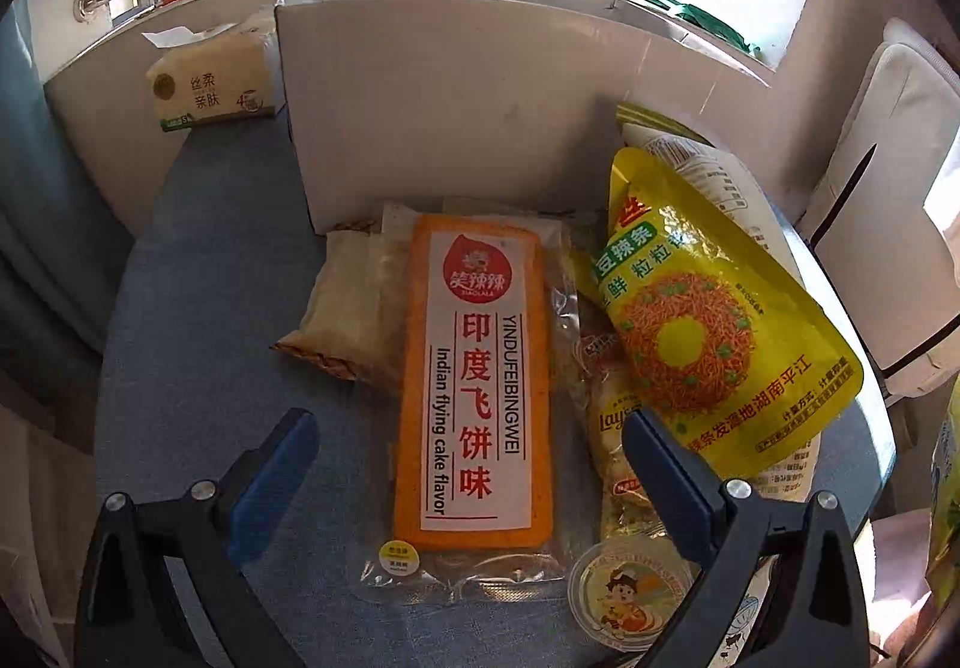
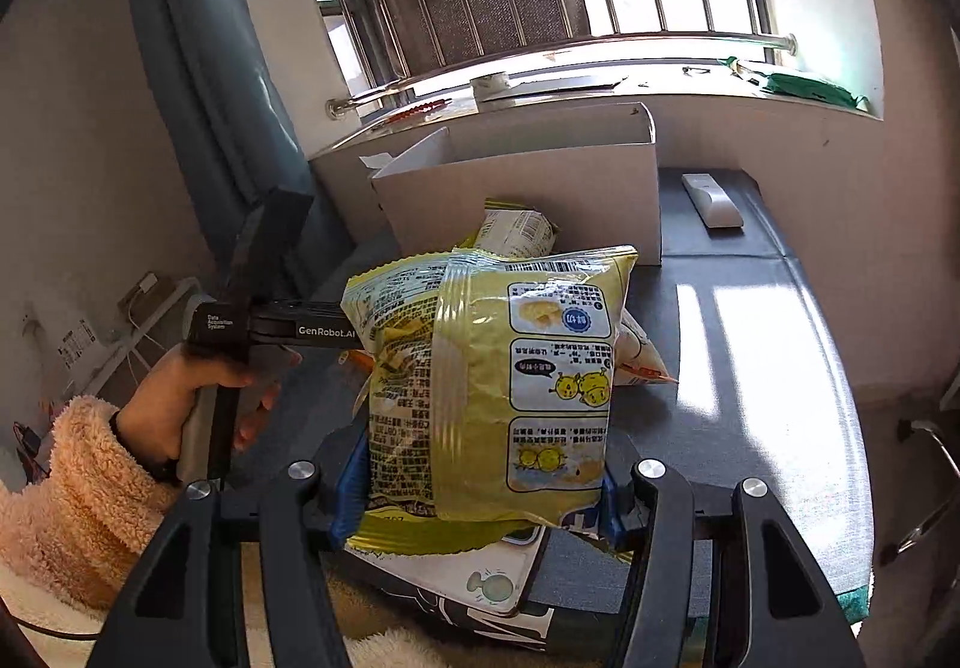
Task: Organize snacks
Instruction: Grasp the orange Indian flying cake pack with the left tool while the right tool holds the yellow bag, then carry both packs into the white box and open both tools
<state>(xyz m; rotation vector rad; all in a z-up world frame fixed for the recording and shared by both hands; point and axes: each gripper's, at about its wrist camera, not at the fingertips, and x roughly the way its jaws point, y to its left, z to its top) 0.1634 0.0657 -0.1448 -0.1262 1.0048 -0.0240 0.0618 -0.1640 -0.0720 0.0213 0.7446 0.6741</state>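
In the left wrist view, your left gripper (image 1: 471, 479) is standing wide open, its blue pads (image 1: 273, 482) clear on both sides of the orange flying-cake packet (image 1: 477, 386), gripping nothing. It is pointing steeply down at the blue table (image 1: 198, 308). Lying there are one orange packet, one yellow spicy-strip pouch (image 1: 714, 320) leaning over a Lay's bag (image 1: 612, 428), one pale wrapped snack (image 1: 348, 314) at the left, and one round jelly cup (image 1: 630, 596) near the right finger. One white box (image 1: 456, 92) is standing behind them, one tissue pack (image 1: 210, 86) beside it.

In the right wrist view, your right gripper (image 2: 480, 494) is clamping one yellow-green chip bag (image 2: 498, 386) by its lower end, holding it up in front of the white box (image 2: 540, 176). Your left hand (image 2: 174, 410), in a fluffy sleeve (image 2: 84, 488), is gripping the other tool's handle at the left. One white remote (image 2: 711, 200) is lying on the table to the right of the box.
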